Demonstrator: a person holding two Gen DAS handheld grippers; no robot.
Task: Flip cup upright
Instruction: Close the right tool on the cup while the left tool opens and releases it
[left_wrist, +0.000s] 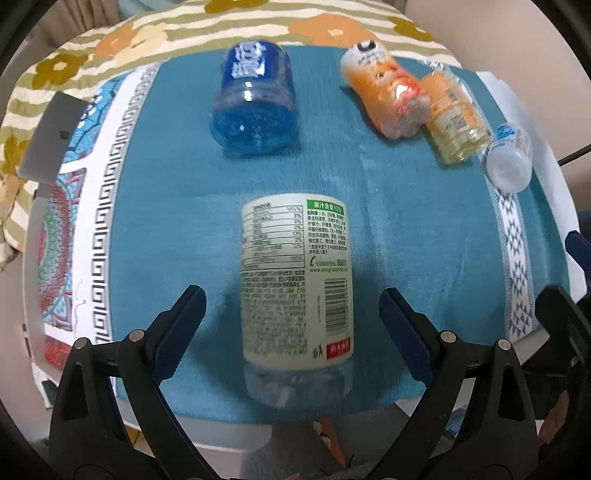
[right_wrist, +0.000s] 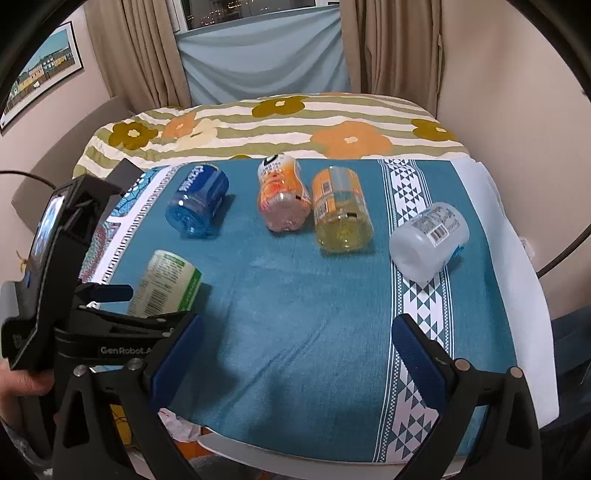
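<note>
A clear cup with a white and green label (left_wrist: 295, 291) lies on its side on the teal cloth (left_wrist: 424, 258). My left gripper (left_wrist: 291, 314) is open, with one finger on each side of the cup and not touching it. The same cup shows at the left of the right wrist view (right_wrist: 166, 284), just beyond the left gripper's body. My right gripper (right_wrist: 295, 350) is open and empty over the near middle of the cloth (right_wrist: 295, 295).
Several other cups lie on their sides farther back: a blue one (right_wrist: 197, 201), an orange one (right_wrist: 282, 194), a yellow one (right_wrist: 341, 210) and a clear white one (right_wrist: 428, 240). A flowered blanket (right_wrist: 295, 122) lies behind. A laptop (left_wrist: 51, 136) sits at the far left.
</note>
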